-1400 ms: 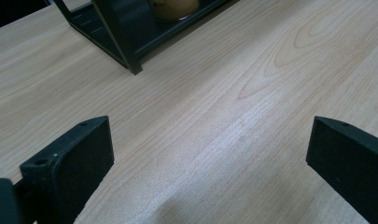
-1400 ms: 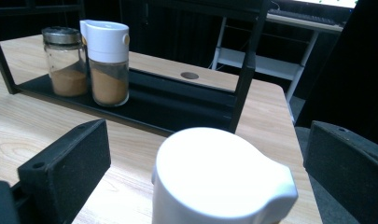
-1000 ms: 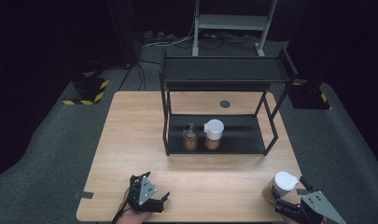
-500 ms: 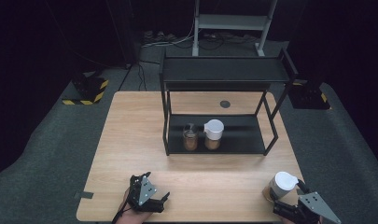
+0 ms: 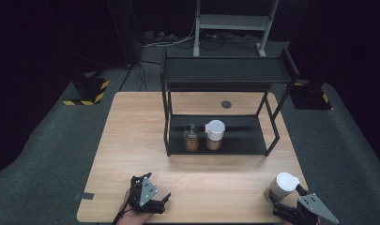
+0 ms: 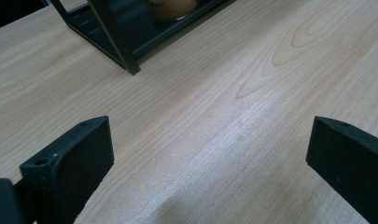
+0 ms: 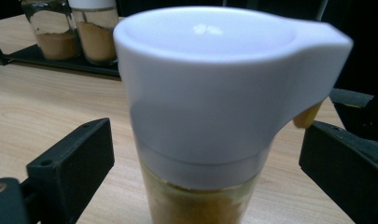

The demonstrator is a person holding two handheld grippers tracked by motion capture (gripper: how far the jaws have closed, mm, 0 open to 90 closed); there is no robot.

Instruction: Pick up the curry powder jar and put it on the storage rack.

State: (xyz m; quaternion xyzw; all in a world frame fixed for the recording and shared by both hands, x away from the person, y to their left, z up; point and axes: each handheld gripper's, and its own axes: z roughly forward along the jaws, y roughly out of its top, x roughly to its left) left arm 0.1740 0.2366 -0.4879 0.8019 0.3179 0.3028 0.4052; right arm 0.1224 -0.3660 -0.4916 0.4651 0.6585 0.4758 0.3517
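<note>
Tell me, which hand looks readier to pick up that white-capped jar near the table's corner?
The right. The right gripper already has the white-capped jar between its jaws, which have just been closing and stand a little off it. The left gripper sits open over bare table, far across from it.

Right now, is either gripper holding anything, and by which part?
Nothing is held. The right gripper has been closing around the white-lidded jar, pads clear of its glass. The left gripper is open.
</note>
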